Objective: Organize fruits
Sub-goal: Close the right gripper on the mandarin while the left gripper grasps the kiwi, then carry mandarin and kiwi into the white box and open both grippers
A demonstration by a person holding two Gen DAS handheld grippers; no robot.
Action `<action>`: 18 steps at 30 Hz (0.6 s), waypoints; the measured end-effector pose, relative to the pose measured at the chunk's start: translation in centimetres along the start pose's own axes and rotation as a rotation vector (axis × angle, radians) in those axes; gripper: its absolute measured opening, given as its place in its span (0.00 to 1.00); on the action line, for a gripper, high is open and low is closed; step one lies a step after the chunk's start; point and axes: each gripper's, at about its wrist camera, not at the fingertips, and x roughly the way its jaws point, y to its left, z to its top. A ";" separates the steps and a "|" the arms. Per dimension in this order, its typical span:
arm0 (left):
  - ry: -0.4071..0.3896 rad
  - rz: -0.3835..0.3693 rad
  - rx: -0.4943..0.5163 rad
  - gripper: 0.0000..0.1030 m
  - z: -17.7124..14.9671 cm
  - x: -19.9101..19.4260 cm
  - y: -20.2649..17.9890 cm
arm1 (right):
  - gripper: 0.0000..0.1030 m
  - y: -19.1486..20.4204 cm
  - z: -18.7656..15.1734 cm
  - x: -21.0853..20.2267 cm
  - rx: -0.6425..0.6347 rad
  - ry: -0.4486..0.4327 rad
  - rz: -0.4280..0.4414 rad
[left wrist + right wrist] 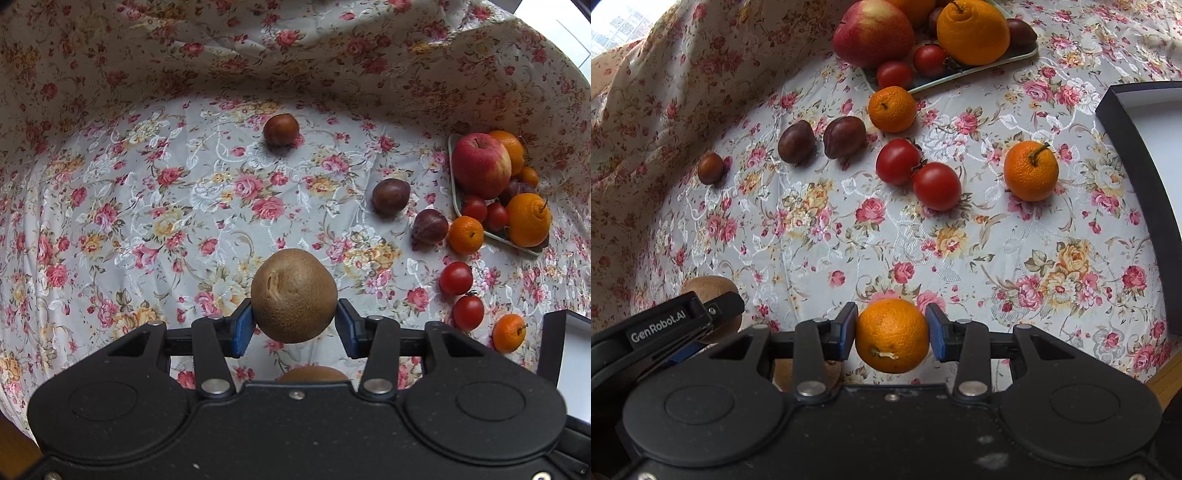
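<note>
My left gripper (pixel 294 325) is shut on a brown kiwi (pixel 293 295) and holds it above the floral cloth. A second kiwi (pixel 314 373) lies under it, mostly hidden. My right gripper (pixel 891 332) is shut on a small mandarin (pixel 892 335). The left gripper and its kiwi (pixel 709 286) show at the lower left of the right wrist view. Loose on the cloth are two tomatoes (pixel 918 173), two mandarins (pixel 1030 170), two dark plums (pixel 820 140) and a small brown fruit (pixel 710 168).
A pale green tray (pixel 960 75) at the back holds an apple (pixel 873 33), a large orange (pixel 973 31), tomatoes and plums. A dark box (pixel 1145 147) with a white inside stands at the right. The cloth rises in folds at the back and left.
</note>
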 end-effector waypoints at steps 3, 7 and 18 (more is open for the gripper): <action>-0.004 -0.024 0.025 0.52 -0.1 -0.3 -2.0 | 0.40 -1.6 0.9 -1.2 0.029 -0.034 0.000; 0.017 -0.068 0.071 0.52 -0.8 -0.5 -5.2 | 0.40 -4.9 2.7 -2.6 0.115 -0.055 0.002; 0.035 -0.131 0.288 0.52 -4.9 -0.8 -15.5 | 0.40 -17.2 6.8 -7.1 0.412 -0.175 -0.057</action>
